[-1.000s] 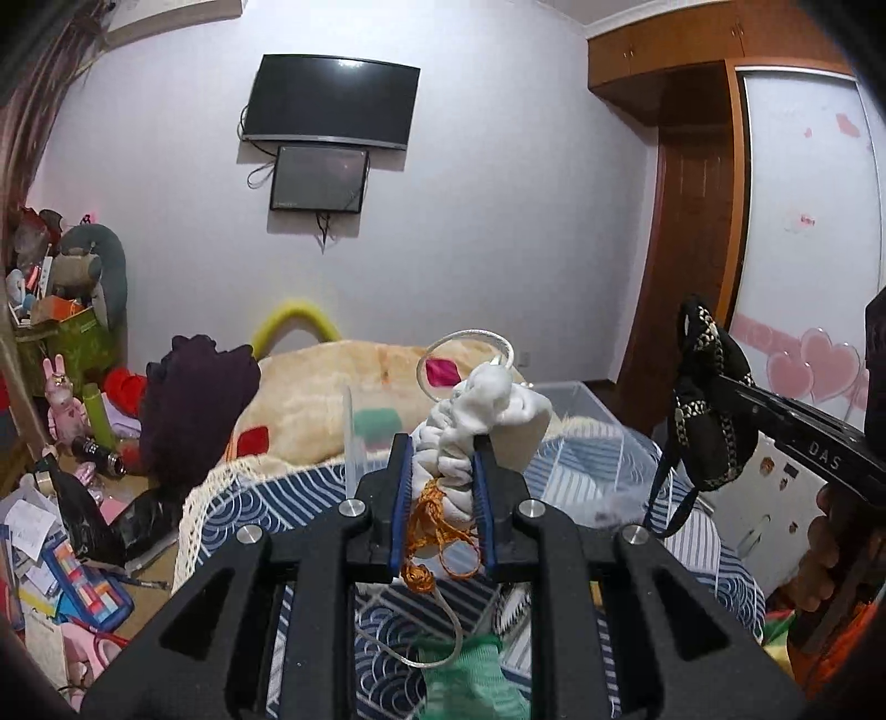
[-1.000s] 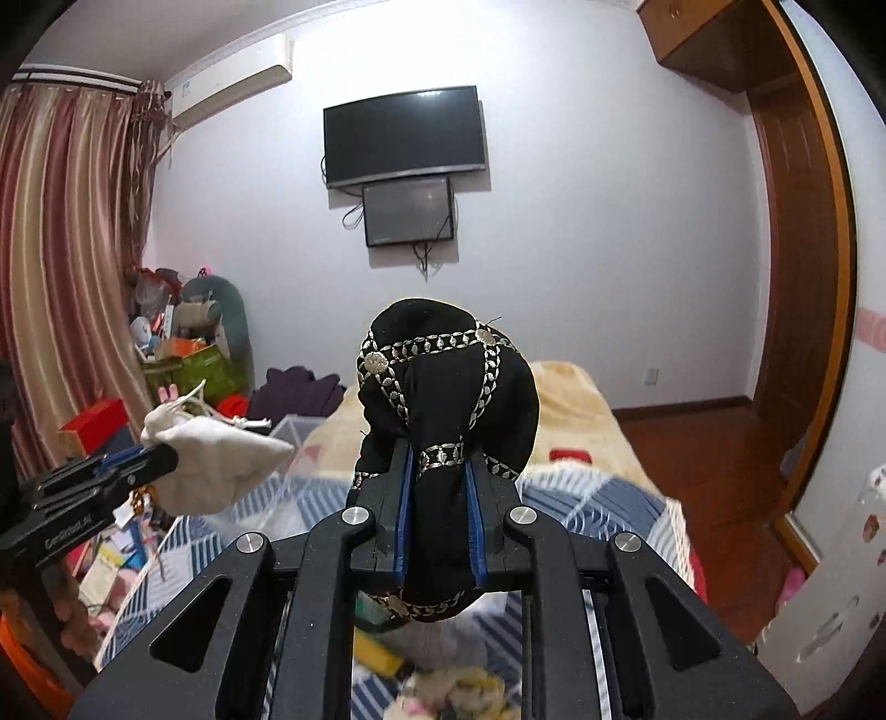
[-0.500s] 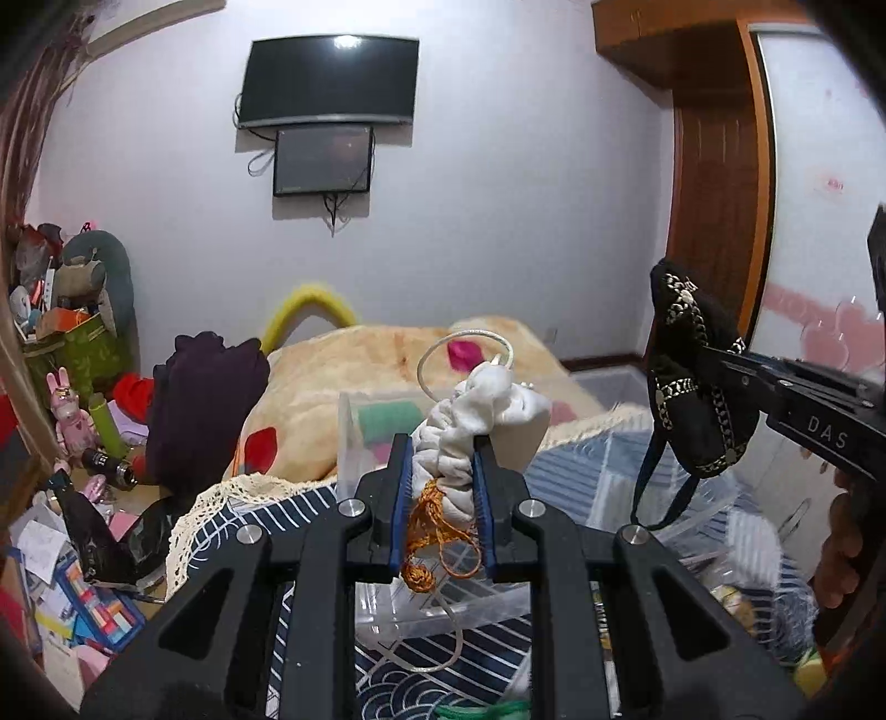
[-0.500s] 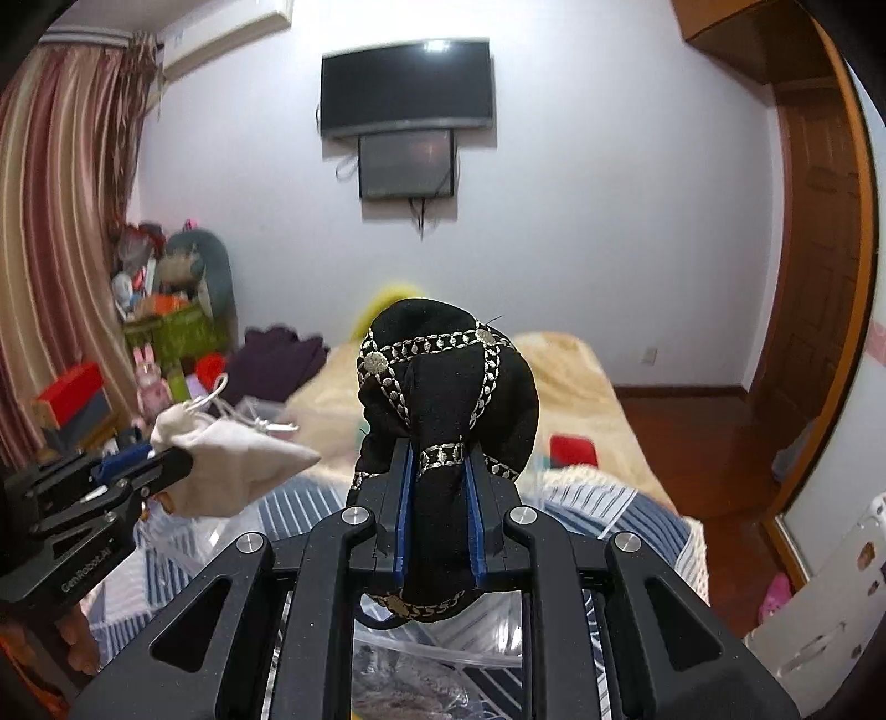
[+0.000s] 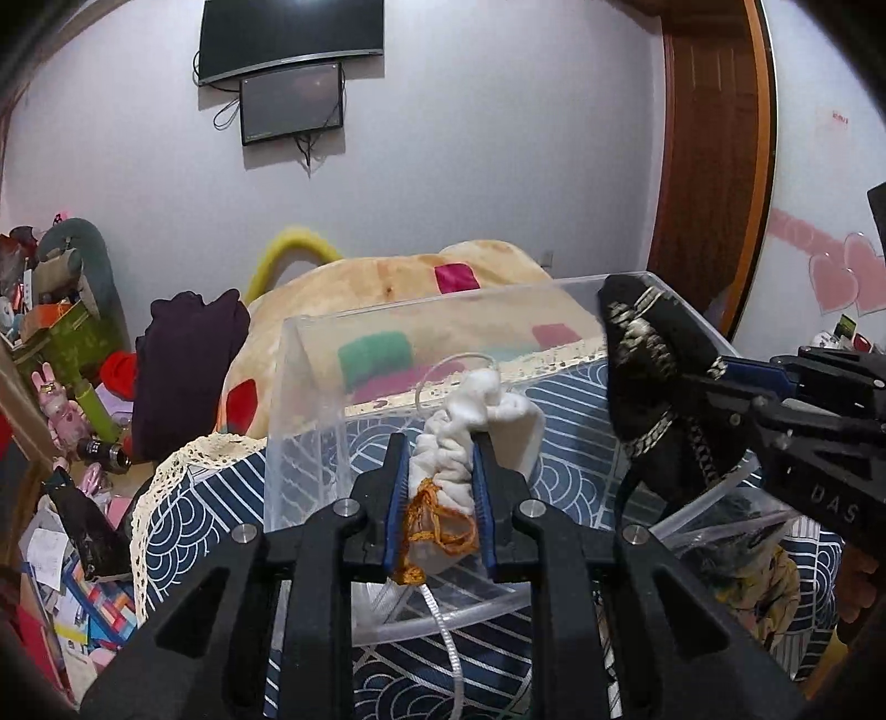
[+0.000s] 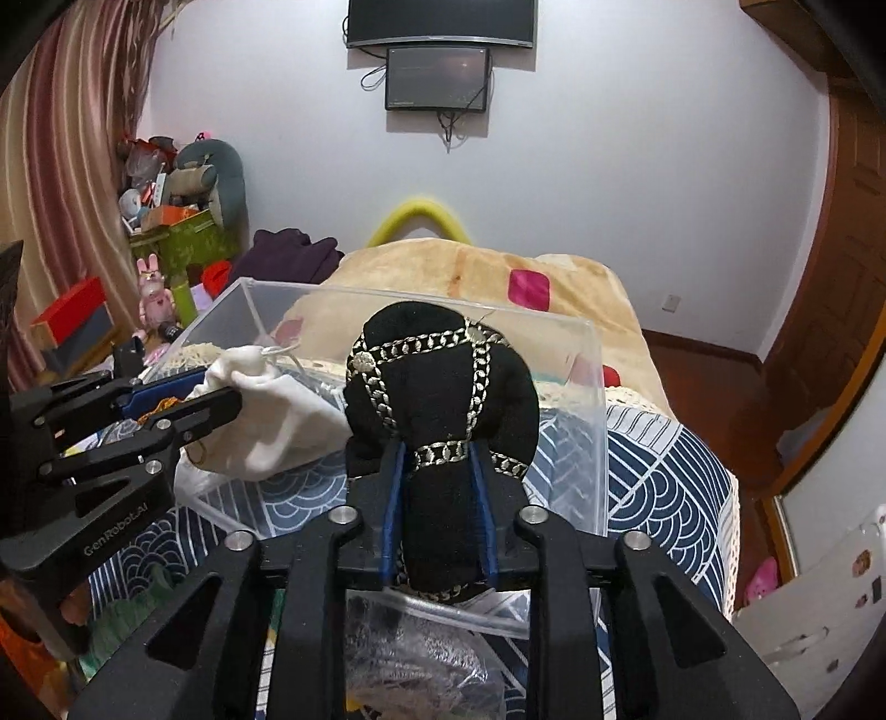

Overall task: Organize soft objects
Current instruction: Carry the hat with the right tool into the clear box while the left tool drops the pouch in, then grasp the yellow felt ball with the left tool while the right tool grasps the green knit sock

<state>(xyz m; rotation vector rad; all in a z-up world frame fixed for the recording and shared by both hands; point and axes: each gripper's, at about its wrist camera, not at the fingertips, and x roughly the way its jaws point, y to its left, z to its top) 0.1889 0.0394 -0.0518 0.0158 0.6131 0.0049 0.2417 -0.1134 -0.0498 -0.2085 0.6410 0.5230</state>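
A white drawstring pouch (image 5: 479,437) is pinched in the left gripper (image 5: 440,498), and a black chain-trimmed pouch (image 6: 443,399) is clamped in the right gripper (image 6: 440,498). Both are held above the clear plastic bin (image 6: 595,421) on the bed. The 2 pouches should be lowered well inside the walls before release, with the dangling cord kept off the rim.

I see a pale lilac wall (image 6: 609,166) at the far end, with a dark television (image 6: 441,22) mounted high and a smaller screen (image 6: 438,78) just beneath it. Striped red curtains (image 6: 72,166) hang on the left. A wooden door (image 5: 714,166) stands on the right, beside reddish wood floor (image 6: 714,376).
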